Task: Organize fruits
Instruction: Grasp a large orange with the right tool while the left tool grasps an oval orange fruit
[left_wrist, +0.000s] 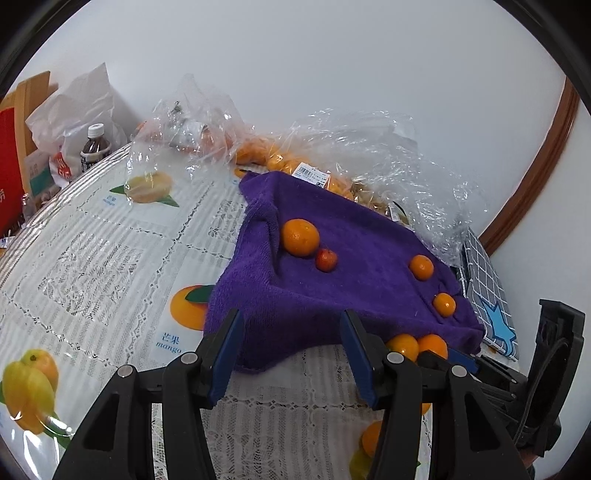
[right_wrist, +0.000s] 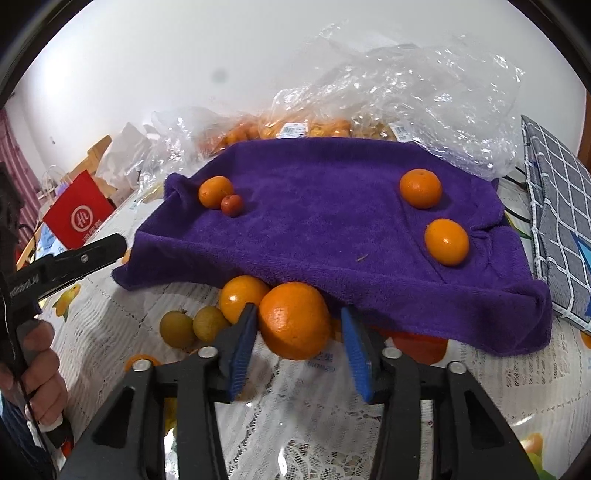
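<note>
Right gripper (right_wrist: 299, 332): jaws apart around a large orange (right_wrist: 294, 320), left pad touching, right pad clear.
Left gripper (left_wrist: 291, 350): jaws apart, empty, over purple towel (left_wrist: 332, 295) edge.
Towel: frame centre, carrying small oranges.
Worktop (left_wrist: 92, 258): lace-patterned.

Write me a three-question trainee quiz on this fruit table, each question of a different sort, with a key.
1. True or false: the small red round fruit touches an orange fruit on the purple terry towel.
2. How many orange citrus fruits lie on top of the towel? A) two B) three C) five
3. Short answer: what sits between the blue pads of the right tongs?

Key
1. True.
2. B: one beside the red fruit and two near the towel's right side.
3. The big orange citrus fruit, off the towel at its near edge.
</note>
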